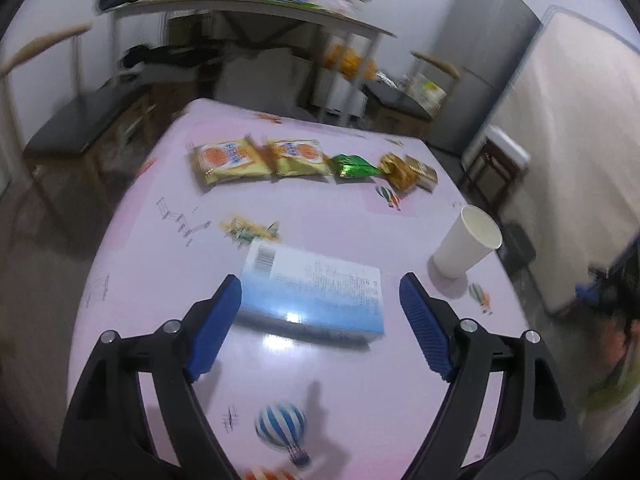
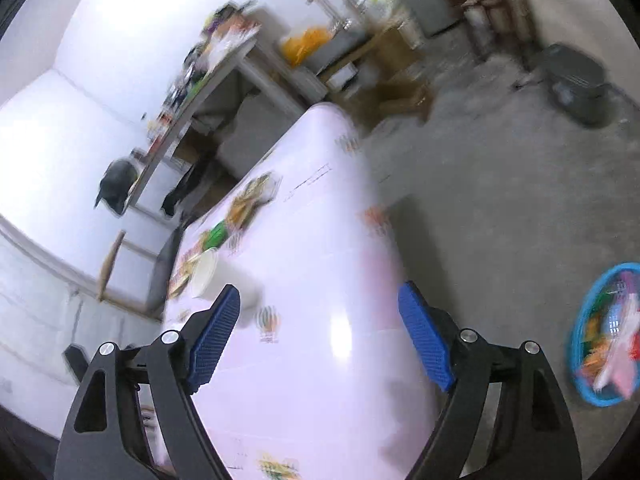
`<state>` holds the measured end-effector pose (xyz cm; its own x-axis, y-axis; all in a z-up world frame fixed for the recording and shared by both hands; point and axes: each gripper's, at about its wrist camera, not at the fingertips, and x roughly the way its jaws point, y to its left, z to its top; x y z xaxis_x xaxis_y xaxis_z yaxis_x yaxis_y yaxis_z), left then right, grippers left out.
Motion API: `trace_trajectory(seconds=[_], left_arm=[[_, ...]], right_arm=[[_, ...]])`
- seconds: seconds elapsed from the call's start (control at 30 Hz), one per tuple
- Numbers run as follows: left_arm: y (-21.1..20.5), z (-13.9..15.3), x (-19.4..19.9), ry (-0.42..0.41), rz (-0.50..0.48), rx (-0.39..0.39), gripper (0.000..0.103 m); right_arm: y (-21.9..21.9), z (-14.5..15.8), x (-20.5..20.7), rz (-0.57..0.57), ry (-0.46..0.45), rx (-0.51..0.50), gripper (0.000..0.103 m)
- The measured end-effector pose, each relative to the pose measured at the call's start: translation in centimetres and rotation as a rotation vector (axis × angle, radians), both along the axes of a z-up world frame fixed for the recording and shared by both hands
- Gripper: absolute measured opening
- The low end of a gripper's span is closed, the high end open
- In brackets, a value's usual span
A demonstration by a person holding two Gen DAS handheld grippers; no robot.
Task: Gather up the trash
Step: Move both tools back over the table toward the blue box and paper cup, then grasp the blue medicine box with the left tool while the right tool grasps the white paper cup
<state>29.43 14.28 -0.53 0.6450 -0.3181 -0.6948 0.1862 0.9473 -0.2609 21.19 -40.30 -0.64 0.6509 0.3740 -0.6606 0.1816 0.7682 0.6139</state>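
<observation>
A blue and white box (image 1: 312,292) lies flat on the pink table (image 1: 168,240). My left gripper (image 1: 320,288) is open and hovers just before the box, nothing touching its pads. A white paper cup (image 1: 466,242) stands right of the box. Two yellow snack packets (image 1: 228,160), a green wrapper (image 1: 354,166) and a gold wrapper (image 1: 406,172) lie in a row at the far side. My right gripper (image 2: 320,300) is open and empty, tilted above the table edge (image 2: 320,240), with the cup (image 2: 218,276) beside its left finger. A blue basket (image 2: 608,332) with trash sits on the floor at right.
A cluttered shelf table (image 1: 248,4) stands along the far wall with chairs (image 1: 80,120) and a grey fridge (image 1: 480,60) around it. A white board (image 1: 580,152) leans at right. A dark bin (image 2: 572,80) stands on the concrete floor (image 2: 500,200).
</observation>
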Motion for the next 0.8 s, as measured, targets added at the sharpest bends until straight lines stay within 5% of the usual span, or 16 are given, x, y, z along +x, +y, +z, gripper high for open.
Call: trace_trajectory(seconds=[0.13,0.37,0.6,0.73,0.8], left_arm=[[-0.9,-2.1,6.0,0.025,-0.071,0.05,0.078],[-1.6,-7.3,11.8,0.264,-0.096,-0.001,0.072],[2.0,-8.1,6.8,0.442,-0.142,-0.27,0.072],[1.9,-6.5,3.7,0.376,-0.196,-0.225,0.083],[0.7,-5.4,2.5,0.302,-0.237,-0.128,0.085]], right_arm=[[6.2,-0.4,5.1,0.087,0.074,-0.033,0.079],[11.1,-1.9,11.4,0.112,0.142,-0.048,0.065],[13.2,-3.2,13.3,0.157,0.179,-0.038,0.06],[14.1,-3.7,14.1,0.193,0.196,-0.053,0.06],[14.5,-4.0,14.8,0.198,0.208,-0.058,0.06]])
